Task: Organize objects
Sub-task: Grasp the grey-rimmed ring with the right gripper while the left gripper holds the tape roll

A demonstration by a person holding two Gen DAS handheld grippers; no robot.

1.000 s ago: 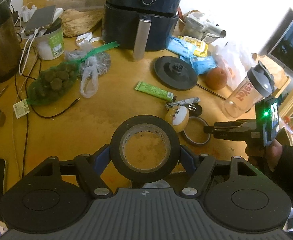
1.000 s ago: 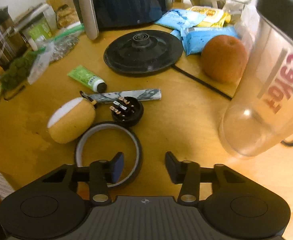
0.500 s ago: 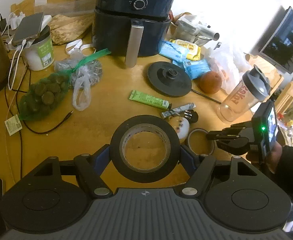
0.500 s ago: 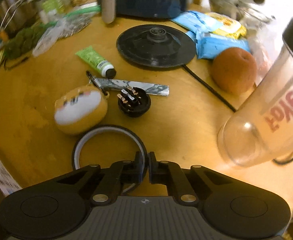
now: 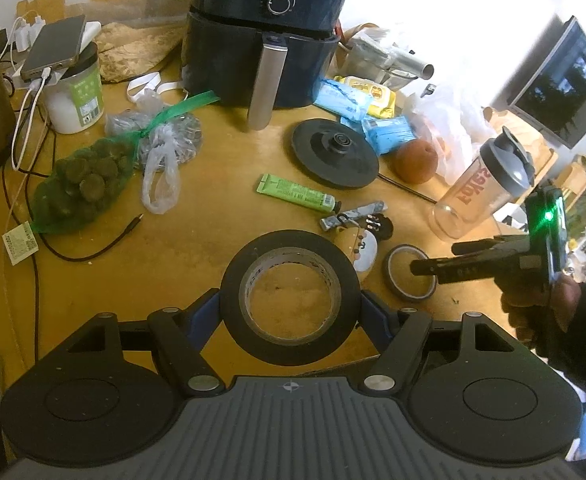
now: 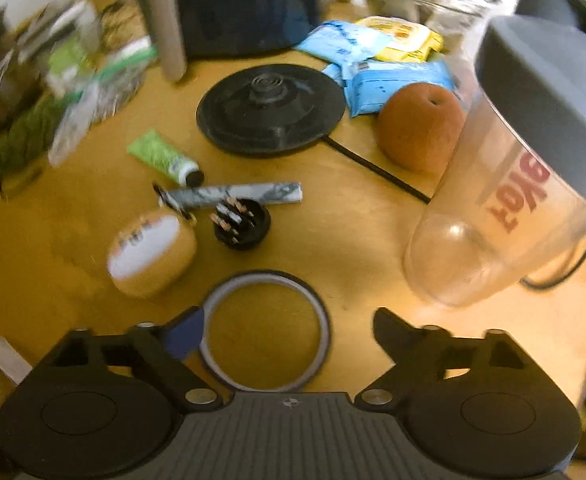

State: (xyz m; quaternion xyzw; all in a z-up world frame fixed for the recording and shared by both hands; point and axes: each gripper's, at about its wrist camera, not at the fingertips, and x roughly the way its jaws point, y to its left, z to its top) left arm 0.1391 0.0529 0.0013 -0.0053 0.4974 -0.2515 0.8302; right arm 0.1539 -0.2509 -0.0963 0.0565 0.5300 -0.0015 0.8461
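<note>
My left gripper (image 5: 290, 312) is shut on a wide black tape roll (image 5: 289, 245), holding it upright above the wooden table (image 5: 197, 240). In the right wrist view, a thin tape ring (image 6: 267, 278) lies flat on the table. My right gripper (image 6: 289, 326) hovers just over it with its jaws opening wide. The ring sits between the fingers and neither pad presses on it. The left wrist view shows the right gripper (image 5: 423, 268), held by a hand, over that ring (image 5: 389, 272).
Close behind the ring are a yellow-white round case (image 6: 149, 256), a black plug (image 6: 243, 220), a grey strip (image 6: 237, 194) and a green tube (image 6: 161, 156). A clear shaker bottle (image 6: 513, 200) stands at right, with an orange (image 6: 417, 128), a black kettle base (image 6: 269, 112) and an air fryer (image 5: 269, 40) farther back.
The right gripper's jaws went fully shut near the thin ring's rim, then swung wide open; the ring stays on the table. The left gripper keeps its grip on the black roll.
</note>
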